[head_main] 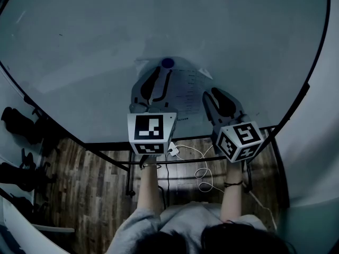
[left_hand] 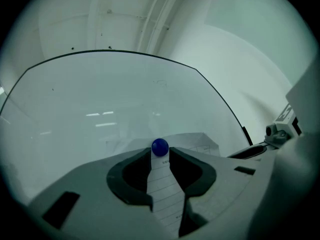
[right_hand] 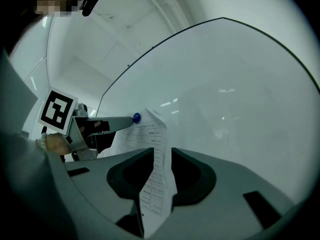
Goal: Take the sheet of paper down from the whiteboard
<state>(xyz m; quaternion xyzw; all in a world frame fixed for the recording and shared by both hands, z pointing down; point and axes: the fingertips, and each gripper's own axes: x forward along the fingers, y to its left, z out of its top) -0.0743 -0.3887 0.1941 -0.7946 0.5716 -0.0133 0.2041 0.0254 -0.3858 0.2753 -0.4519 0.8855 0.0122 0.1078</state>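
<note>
Sheet of paper (head_main: 188, 86) hangs on the lower part of the whiteboard (head_main: 159, 25), w/ both grippers at it.

Nearest the person, two bare forearms reach up toward the board's bottom edge; below that edge there's wood floor (head_main: 95, 184) and a white cable (head_main: 201, 168).

Right gripper (head_main: 212, 93) sits at the board's lower middle, on the sheet's right side. In the right gripper view its jaws are closed to a narrow slot (right_hand: 161, 151) w/ the sheet's edge (right_hand: 157, 184) running through it, pinched. That edge stands off the board surface (right_hand: 240, 84), curled toward the camera.

Left gripper (head_main: 163, 70) is just beside the right one, a bit higher up the board, over the sheet's top. Left gripper view: jaws (left_hand: 160, 156) nearly together, tips either side of a blue magnet (left_hand: 160, 147) and touching it by the look of it; a strip of the printed sheet (left_hand: 160, 184) shows in the gap below. The magnet (head_main: 168, 63) sits at the sheet's top edge, against the board (left_hand: 125, 94). From the right gripper view the left gripper's tip (right_hand: 131, 119) meets the magnet (right_hand: 136, 117).

Beyond the board's top edge: pale wall and ceiling.
</note>
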